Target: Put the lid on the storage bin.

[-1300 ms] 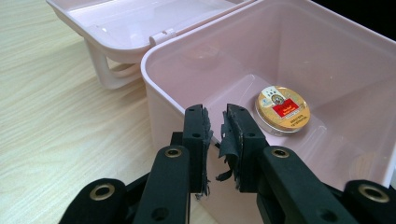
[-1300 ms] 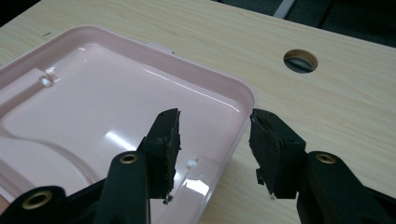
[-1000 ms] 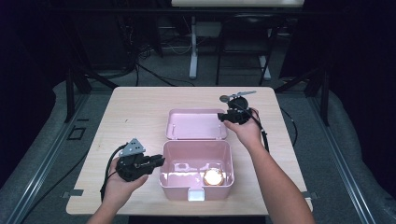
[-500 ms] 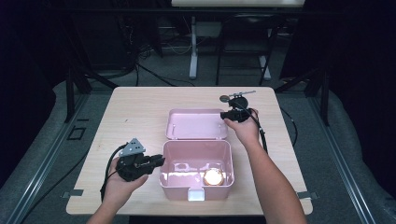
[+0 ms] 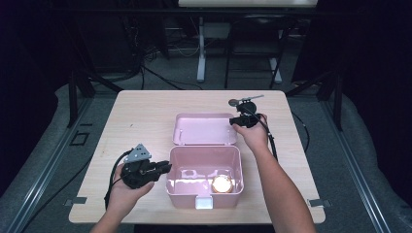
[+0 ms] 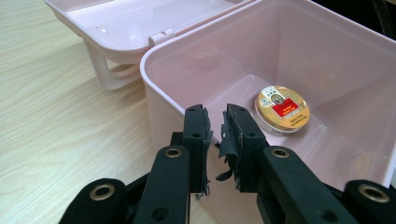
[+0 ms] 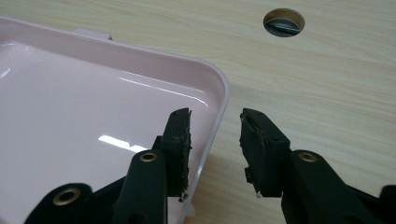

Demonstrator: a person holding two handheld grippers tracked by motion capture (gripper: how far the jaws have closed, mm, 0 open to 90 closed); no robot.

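An open pink box [image 5: 204, 147] stands at the table's front middle, and its lid [image 5: 204, 128] lies flat just behind it, inside up. A round gold tin [image 5: 222, 183] rests on the box floor, also seen as the tin [image 6: 282, 108] past the left jaws. My left gripper [image 5: 168, 167] is held at the box's left wall; its jaws [image 6: 216, 114] stand a narrow gap apart with nothing between them. My right gripper [image 5: 232, 120] is open at the lid's far right corner. In the right gripper view it [image 7: 215, 119] straddles the lid's rim [image 7: 219, 88], one jaw inside, one outside.
A round cable hole [image 7: 284, 22] is cut in the wooden table just beyond the lid's corner, with a small metal piece [image 5: 250, 98] beside it. Cables trail from both grippers. The table's left half [image 5: 136, 121] is bare wood.
The right gripper has shifted only slightly at the lid's corner. The left gripper and the box have not moved.
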